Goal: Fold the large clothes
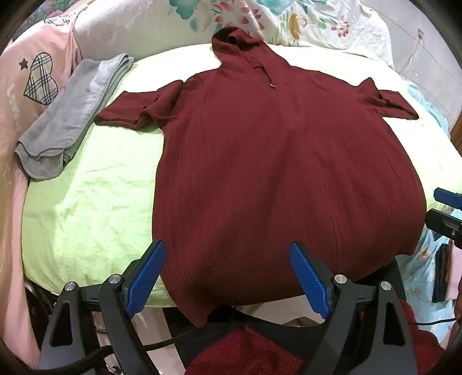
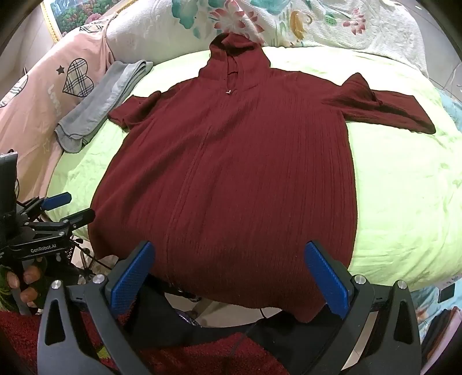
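A dark red ribbed hooded sweater [image 1: 274,161] lies flat and spread on a light green sheet [image 1: 86,207], hood at the far end, both short sleeves out to the sides, hem hanging over the near edge. It also fills the right wrist view [image 2: 231,173]. My left gripper [image 1: 228,259] is open and empty, its blue pads just above the hem near the sweater's left side. My right gripper [image 2: 229,259] is open and empty over the hem towards the right side. The left gripper also shows in the right wrist view [image 2: 66,207], open.
A folded grey towel [image 1: 69,115] lies left of the sweater on the sheet [image 2: 404,202]. A pink pillow with a plaid heart [image 1: 37,80] is at far left. A floral quilt [image 1: 288,20] is bunched at the back. A red rug [image 1: 245,352] covers the floor below.
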